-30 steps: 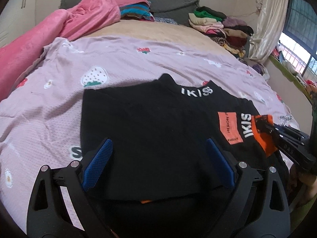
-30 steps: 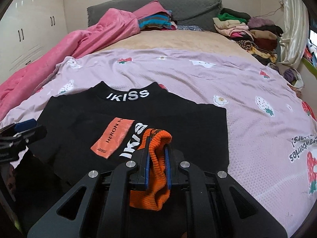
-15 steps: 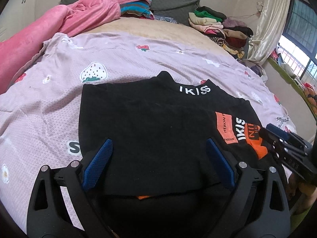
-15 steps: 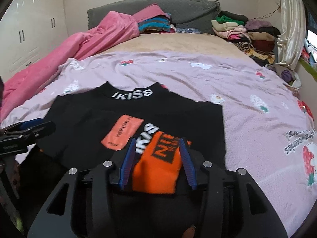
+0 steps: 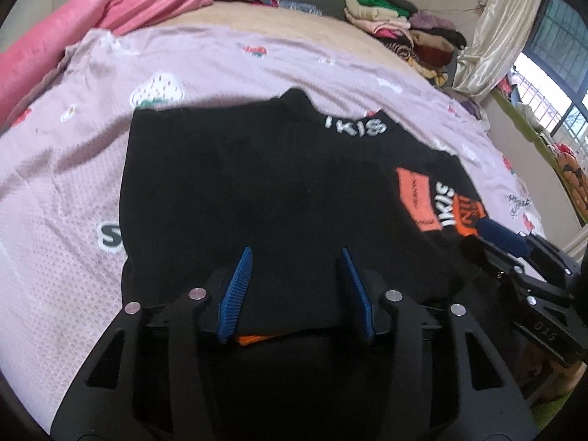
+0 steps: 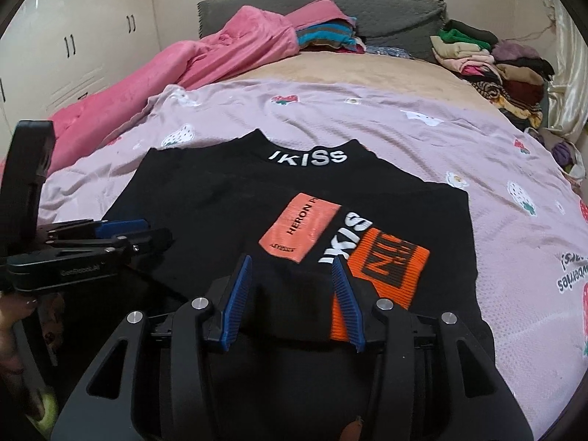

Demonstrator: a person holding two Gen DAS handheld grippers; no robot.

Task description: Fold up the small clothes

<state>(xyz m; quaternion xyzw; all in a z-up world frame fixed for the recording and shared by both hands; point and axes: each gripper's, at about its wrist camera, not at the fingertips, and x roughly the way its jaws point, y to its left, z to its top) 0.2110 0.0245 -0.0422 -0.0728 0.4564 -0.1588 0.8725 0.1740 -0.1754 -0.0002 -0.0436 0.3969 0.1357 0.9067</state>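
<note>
Both hand-held grippers (image 5: 296,290) (image 6: 292,301) tilt down over, perhaps touching, the black top (image 6: 228,205).

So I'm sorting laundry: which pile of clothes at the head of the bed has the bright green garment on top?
The folded clothes stack by the cream curtain, not the striped pile beside the pink blanket.

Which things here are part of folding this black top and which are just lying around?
Part of the job:
black IKISS top
its orange cuff
left gripper, jaws closing over the hem, not pressing
right gripper, jaws apart

Just lying about:
pink blanket
pile of folded clothes
strawberry-print sheet, the work surface
white wardrobe
</note>
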